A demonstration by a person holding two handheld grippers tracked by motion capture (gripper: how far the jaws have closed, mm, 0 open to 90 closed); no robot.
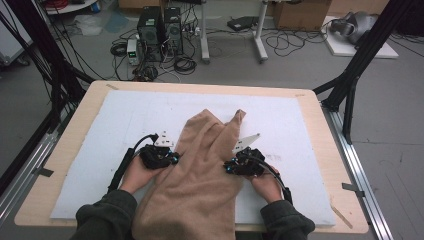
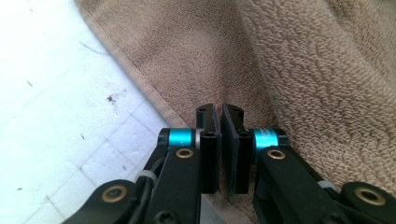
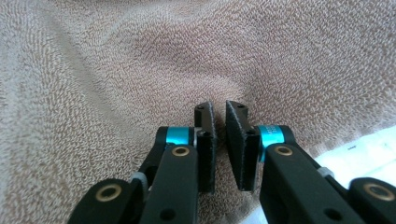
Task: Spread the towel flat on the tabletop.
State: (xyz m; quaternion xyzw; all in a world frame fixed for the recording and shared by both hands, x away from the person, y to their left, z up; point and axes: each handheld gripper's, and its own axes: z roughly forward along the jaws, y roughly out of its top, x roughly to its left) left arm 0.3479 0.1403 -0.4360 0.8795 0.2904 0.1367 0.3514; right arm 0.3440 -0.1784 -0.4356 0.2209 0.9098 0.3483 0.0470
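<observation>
So far, the brown towel (image 1: 200,170) lay bunched on the white mat (image 1: 300,130), hanging over the near edge. The left gripper (image 1: 172,157) and right gripper (image 1: 231,164) each pinched a side. Spreading or folding looked undone.

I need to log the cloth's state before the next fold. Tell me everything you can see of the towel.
The towel is tan looped terry with a hemmed edge. It lies rumpled on the white mat, narrowing to a point at the far end, its near end hanging over the table edge. The left gripper and right gripper sit at its two sides, jaws shut; each seems to pinch an edge fold.
</observation>
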